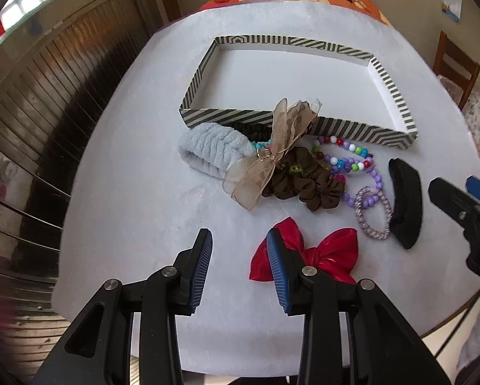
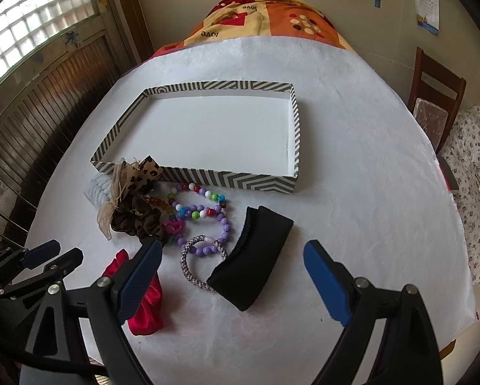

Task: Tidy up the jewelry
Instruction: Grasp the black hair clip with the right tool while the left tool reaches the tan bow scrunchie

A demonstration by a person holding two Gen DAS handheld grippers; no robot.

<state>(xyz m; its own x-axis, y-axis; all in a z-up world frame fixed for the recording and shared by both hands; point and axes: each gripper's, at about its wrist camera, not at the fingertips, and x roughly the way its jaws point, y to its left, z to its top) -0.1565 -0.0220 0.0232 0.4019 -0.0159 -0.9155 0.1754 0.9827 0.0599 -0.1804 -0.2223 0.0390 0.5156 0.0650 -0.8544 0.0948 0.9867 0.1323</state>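
With both the left gripper (image 1: pixel 240 240) and right gripper (image 2: pixel 232 256) spread and empty, the beaded bracelets (image 2: pixel 204 211), tangled at twelve o'clock, could be dragged out together.

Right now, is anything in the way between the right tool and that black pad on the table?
Nothing visible. The right tool hangs open with the black pad lying directly ahead between its fingers. The braided hair tie touches the pad's left edge, beside the path rather than across it.

You face a glass-block window (image 2: pixel 38 19) above dark wooden panelling (image 1: pixel 47 96), with a wooden chair (image 2: pixel 439 96) by the beige wall (image 2: pixel 362 25).
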